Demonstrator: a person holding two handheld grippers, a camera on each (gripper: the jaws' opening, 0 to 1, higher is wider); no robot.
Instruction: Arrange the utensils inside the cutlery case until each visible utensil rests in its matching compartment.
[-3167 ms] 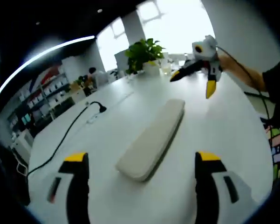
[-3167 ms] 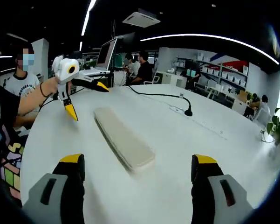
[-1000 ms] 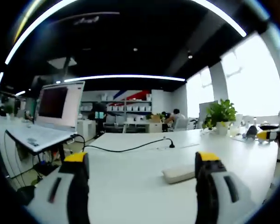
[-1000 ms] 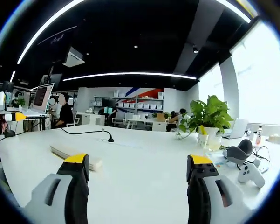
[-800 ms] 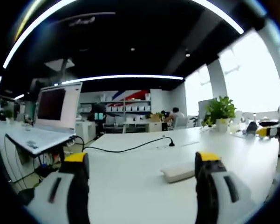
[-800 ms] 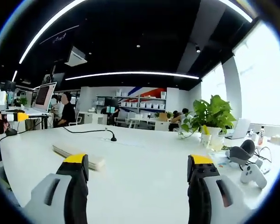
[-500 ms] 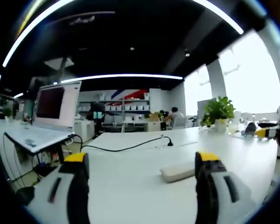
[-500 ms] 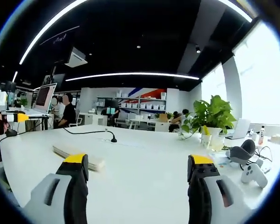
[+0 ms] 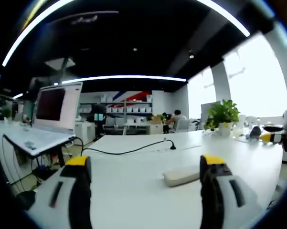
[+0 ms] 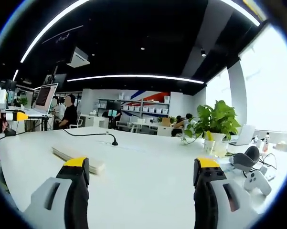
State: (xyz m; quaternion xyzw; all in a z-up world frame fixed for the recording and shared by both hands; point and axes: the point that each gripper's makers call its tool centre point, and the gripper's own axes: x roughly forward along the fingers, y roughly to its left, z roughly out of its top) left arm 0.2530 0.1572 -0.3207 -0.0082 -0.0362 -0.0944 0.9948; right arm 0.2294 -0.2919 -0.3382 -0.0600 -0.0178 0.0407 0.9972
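Both hand-held grippers point(image 9: 145, 164) point(image 10: 138, 164) gape empty above bare white table point(image 10: 148, 157), closed cutlery case point(image 9: 180, 175) between.

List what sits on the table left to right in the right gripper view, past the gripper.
Closed cutlery case → black cable → potted plant → game controller.

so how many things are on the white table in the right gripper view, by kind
closed beige cutlery case: 1
black cable with its plug end: 1
green potted plant: 1
dark computer mouse: 1
white game controller: 1
total: 5
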